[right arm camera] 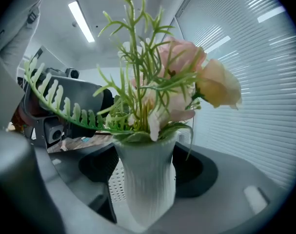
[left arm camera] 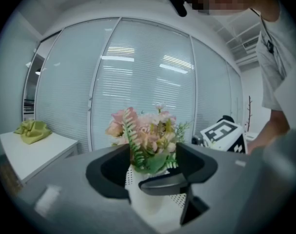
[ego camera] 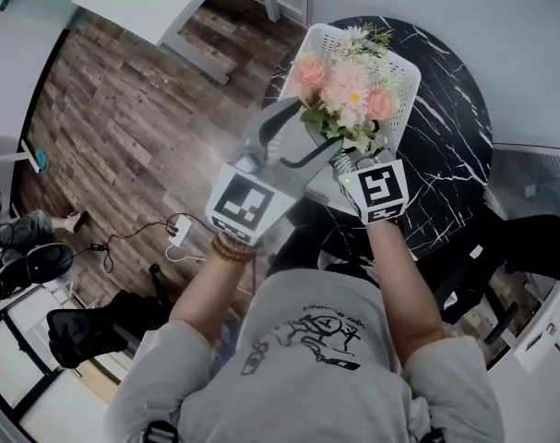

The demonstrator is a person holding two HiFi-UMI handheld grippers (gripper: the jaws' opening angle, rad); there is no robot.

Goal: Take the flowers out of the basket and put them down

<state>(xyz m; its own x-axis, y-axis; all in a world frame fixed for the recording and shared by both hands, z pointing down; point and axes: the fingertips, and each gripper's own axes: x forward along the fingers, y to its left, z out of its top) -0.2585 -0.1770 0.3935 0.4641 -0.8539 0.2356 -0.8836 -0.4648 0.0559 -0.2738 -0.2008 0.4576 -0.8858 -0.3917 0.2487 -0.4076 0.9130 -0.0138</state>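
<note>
Only the right gripper view bares the flowers' (ego camera: 349,90) ribbed vase (right arm camera: 144,199), pinched by the right gripper (right arm camera: 148,167) — the left gripper (left arm camera: 152,167) clamps it too, over basket (ego camera: 406,74) and worktop (ego camera: 450,155).

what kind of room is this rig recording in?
Probably an office or meeting room: glazed partition walls with blinds, a white desk, wood-look flooring and a round black marble-top table.
</note>
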